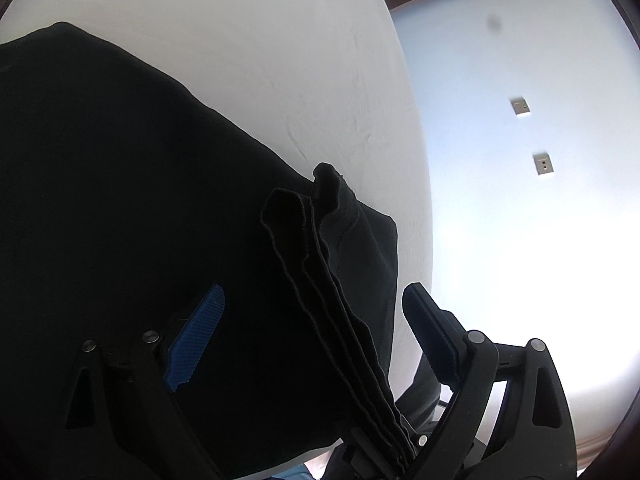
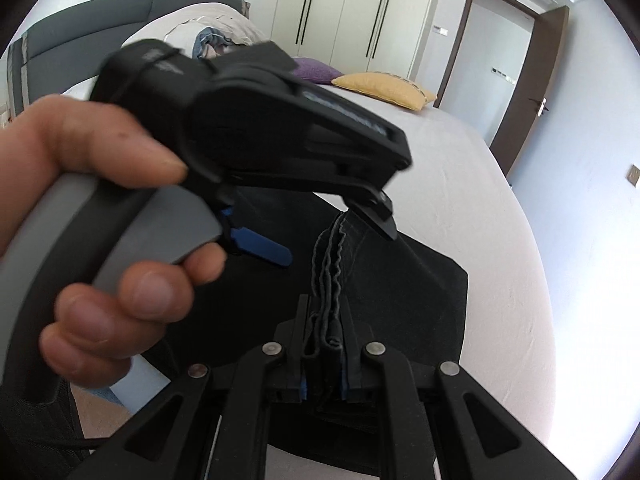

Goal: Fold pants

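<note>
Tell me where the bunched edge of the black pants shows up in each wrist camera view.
Left wrist: bunched edge runs from center to bottom right, between the open left gripper fingers.
Right wrist: bunched edge at lower center, clamped in the right gripper.
Shared landmark: white bedsheet.

Black pants [image 2: 404, 280], white bed sheet [image 2: 492, 216], black left gripper [image 1: 312, 320] (blue ribbed pads [image 1: 200, 328]), 2 pillows, 1 purple [image 2: 314, 69], 1 yellow [image 2: 384, 89], dark brown door frame [image 2: 532, 92]
</note>
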{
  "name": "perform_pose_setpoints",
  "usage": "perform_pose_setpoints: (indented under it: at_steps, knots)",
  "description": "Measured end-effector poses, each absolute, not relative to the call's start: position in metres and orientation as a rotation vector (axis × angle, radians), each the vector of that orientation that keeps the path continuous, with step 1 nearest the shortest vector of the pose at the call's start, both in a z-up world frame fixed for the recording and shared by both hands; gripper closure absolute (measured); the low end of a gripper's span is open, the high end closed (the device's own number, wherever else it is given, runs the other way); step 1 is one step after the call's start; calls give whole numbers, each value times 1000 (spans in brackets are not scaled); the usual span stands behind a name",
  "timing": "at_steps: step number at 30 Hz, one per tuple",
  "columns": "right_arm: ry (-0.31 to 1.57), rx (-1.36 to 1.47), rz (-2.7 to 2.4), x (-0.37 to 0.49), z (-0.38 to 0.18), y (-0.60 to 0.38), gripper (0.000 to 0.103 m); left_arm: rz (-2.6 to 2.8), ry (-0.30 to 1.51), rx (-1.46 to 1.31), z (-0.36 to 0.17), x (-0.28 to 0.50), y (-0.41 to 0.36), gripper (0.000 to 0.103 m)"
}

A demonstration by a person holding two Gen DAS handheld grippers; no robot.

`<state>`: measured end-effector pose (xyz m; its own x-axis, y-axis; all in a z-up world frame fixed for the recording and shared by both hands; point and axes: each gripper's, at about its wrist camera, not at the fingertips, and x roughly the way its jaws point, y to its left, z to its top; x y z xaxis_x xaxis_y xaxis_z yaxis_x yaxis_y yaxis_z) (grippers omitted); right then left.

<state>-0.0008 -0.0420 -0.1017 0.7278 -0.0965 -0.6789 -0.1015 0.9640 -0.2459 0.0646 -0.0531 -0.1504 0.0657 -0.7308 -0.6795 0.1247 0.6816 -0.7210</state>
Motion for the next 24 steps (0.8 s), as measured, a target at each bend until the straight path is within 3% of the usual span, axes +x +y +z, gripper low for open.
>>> perform_pose_setpoints:
  at_steps: [2,3,4,7,17,24]
  knots:
    - [749,-281,12,0,-99,-37,91,-689,1377,-516,-152,69,-55,29]
    - [745,-281,18,1,-97,-35,91,-693,1391,-491,-153,72,-55,61]
    - [744,-283,23,1,-97,-33,91,-704,1406,-470,-155,74,-56,75]
    - [745,-289,48,5,-96,-25,91,-721,1389,-387,-148,74,-53,88]
    - [708,-352,205,25,-100,39,91,-722,1320,-149,-111,96,17,95]
    - [733,-395,291,60,-117,97,91,-646,1341,-96,-123,120,68,95]
